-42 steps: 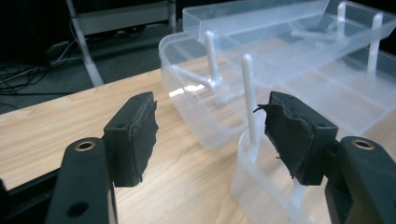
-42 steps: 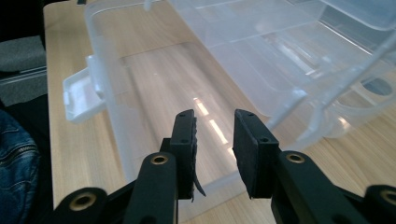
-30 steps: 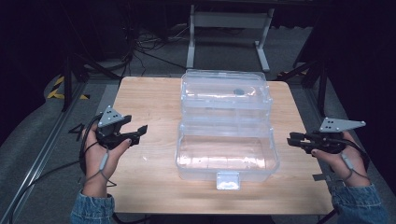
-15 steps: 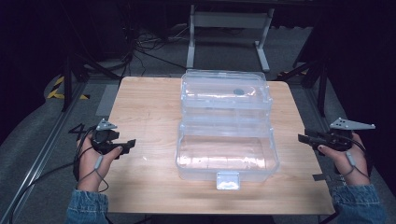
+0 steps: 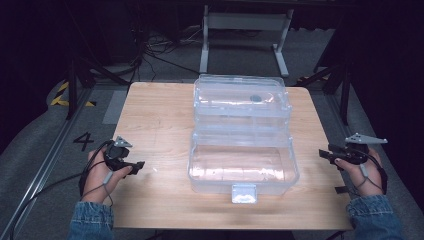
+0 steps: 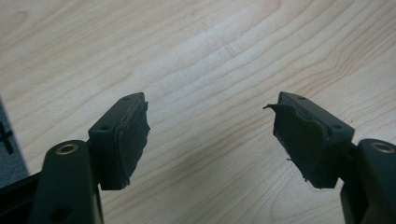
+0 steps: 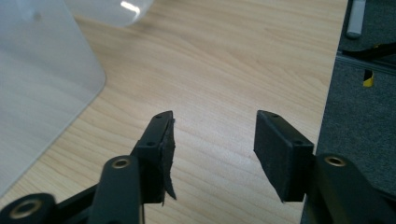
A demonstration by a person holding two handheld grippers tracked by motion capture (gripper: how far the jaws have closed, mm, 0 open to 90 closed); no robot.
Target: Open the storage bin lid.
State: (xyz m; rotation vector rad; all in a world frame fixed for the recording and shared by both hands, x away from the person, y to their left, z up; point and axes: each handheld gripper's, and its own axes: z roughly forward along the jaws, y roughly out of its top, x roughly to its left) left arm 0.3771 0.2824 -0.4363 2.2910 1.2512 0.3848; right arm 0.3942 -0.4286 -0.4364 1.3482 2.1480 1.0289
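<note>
A big clear plastic box [image 5: 243, 135] is sitting in the middle of the wooden desk [image 5: 155, 115], with its lid shut and a small grey latch [image 5: 243, 193] at the 6 o'clock side. The left gripper [image 5: 134, 167] is hanging low over the desk at about 8 o'clock from the box, well apart from it. The right gripper [image 5: 327, 154] is hanging by the desk's edge at about 4 o'clock, near the box but not touching it. A second ago both hands were higher up; now they are lower, close to the wood. Both pairs of jaws have just been opening, the right pair far more than the left, and nothing is sitting between them. In the left gripper view the left gripper [image 6: 210, 133] is showing bare wood between its pads. In the right gripper view the right gripper [image 7: 212, 140] is showing the same, with a corner of the box [image 7: 42, 84] at 10 o'clock. It looks like the hands are getting ready to reach for the box, maybe its latch.
</note>
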